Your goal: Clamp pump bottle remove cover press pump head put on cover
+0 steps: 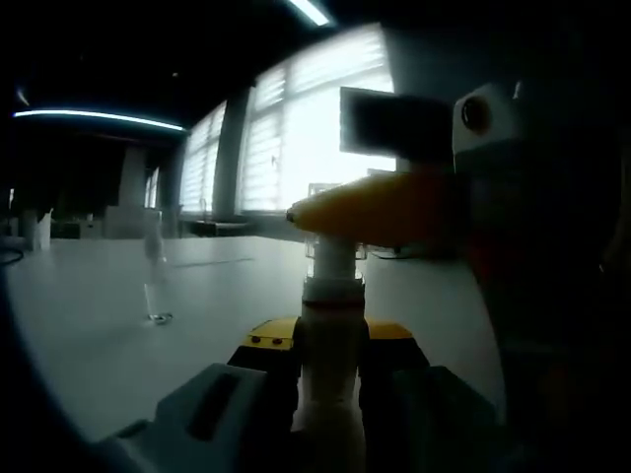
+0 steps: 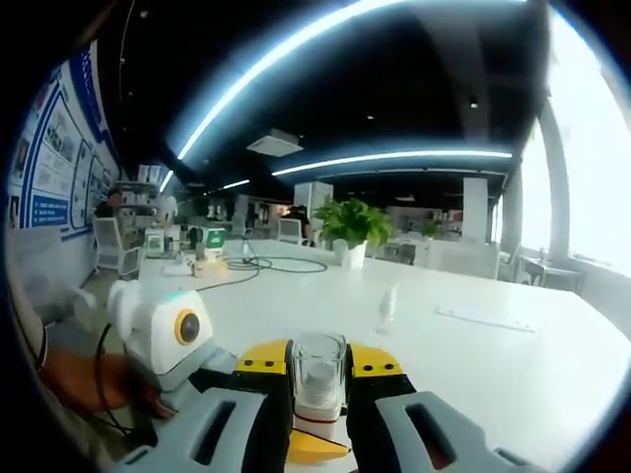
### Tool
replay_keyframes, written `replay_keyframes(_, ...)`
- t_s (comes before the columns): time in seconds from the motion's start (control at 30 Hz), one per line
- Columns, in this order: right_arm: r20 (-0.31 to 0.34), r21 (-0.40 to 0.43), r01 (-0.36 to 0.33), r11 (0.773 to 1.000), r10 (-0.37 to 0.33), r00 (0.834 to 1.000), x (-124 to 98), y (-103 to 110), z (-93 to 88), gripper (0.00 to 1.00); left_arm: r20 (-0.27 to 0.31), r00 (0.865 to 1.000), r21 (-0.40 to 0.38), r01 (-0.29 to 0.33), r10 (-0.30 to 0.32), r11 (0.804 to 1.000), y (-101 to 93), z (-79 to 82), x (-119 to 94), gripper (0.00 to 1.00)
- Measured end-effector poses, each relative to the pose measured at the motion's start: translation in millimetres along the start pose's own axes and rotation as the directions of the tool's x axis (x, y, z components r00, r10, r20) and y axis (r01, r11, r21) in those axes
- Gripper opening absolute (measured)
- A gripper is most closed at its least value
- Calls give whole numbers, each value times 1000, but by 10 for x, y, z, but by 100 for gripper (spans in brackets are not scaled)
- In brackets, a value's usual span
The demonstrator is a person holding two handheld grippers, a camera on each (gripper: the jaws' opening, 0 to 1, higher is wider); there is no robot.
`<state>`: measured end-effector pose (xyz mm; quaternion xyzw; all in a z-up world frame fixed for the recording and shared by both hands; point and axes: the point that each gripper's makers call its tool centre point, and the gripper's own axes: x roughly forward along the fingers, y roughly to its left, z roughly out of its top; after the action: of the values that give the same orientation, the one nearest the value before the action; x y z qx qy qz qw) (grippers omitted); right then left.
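- Left gripper (image 1: 330,379), at 6 o'clock in the left gripper view: jaws pinching the white bottle (image 1: 331,384) upright by its neck.
- Yellow pump head (image 1: 380,209) directly above, spout toward 9 o'clock.
- Right gripper (image 2: 317,394): jaws pressed on the clear cover (image 2: 317,372) (seen from above), just over the pump.
- Beyond: white table (image 2: 473,355), potted plant (image 2: 352,229) toward 12 o'clock.
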<state>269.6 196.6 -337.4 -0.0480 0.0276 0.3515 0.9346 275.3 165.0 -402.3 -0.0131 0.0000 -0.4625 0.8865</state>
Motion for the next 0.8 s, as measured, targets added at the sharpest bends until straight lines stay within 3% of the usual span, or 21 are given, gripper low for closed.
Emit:
replay_keyframes(0.47, 55, -6, 22, 1000, -22, 998, -72, -54, 235, 16, 1, 1000, -3, -2, 2, 1000, 12, 1, 0, 13)
replay_keyframes(0.8, 75, 1, 88, 996, -88, 993, -198, -325, 279, 16, 1, 1000, -3, -1, 1, 1000, 21, -8, 5, 13)
